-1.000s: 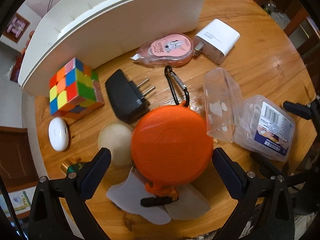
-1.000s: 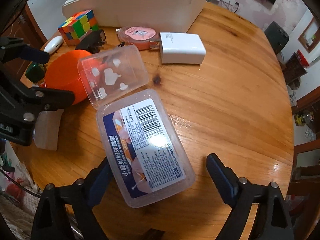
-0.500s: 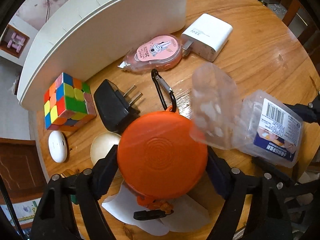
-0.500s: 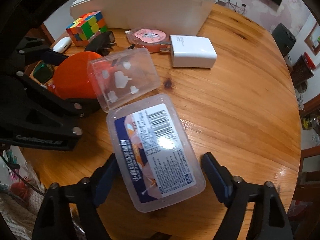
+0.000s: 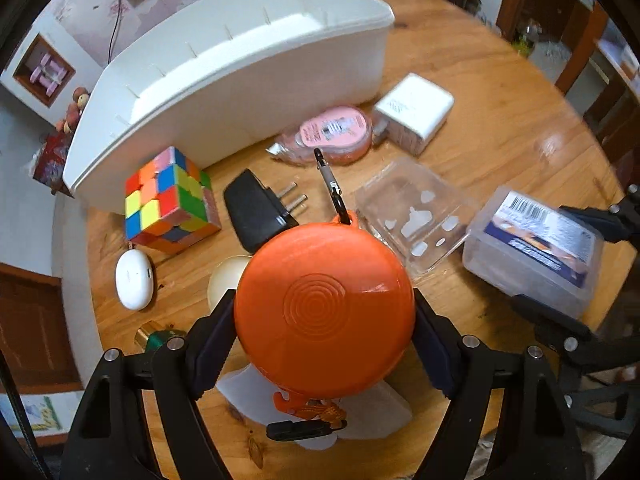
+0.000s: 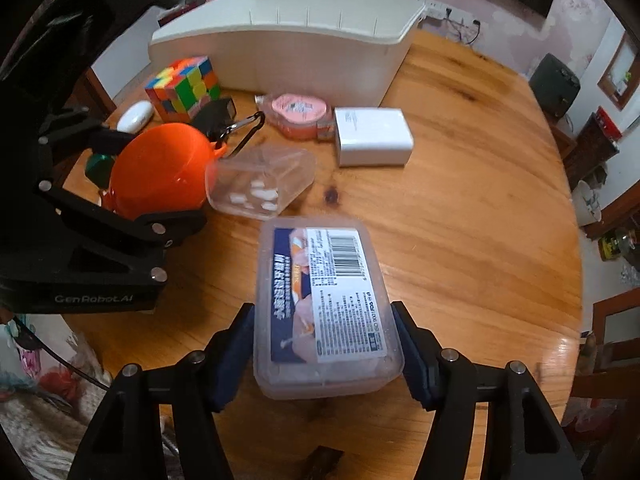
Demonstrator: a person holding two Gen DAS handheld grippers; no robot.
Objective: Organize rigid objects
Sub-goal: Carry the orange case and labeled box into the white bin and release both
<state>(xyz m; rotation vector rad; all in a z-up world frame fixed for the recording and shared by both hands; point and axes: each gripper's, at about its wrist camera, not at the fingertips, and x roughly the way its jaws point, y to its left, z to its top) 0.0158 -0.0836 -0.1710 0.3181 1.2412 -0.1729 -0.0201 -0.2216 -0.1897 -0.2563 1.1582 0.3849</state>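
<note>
My left gripper point(image 5: 324, 332) is shut on a round orange case point(image 5: 324, 308) with a black carabiner point(image 5: 330, 184), held above the wooden table point(image 5: 480, 80). The case also shows in the right wrist view point(image 6: 160, 172). My right gripper point(image 6: 326, 348) is shut on a clear plastic box with a barcode label point(image 6: 328, 300), lifted off the table; it also shows in the left wrist view point(image 5: 536, 248). A long white bin point(image 5: 224, 76) stands at the back, also seen in the right wrist view point(image 6: 288, 52).
On the table lie a colour cube point(image 5: 168, 200), a black plug adapter point(image 5: 260, 210), a pink tape dispenser point(image 5: 332, 136), a white charger point(image 5: 414, 114), a clear lid point(image 5: 412, 216), a white oval case point(image 5: 134, 280) and a round cream piece point(image 5: 224, 280).
Both grippers closed: the left on the orange case, the right on the labelled box. Both objects have been lifted off the table, and the clear lid came apart from the box.
</note>
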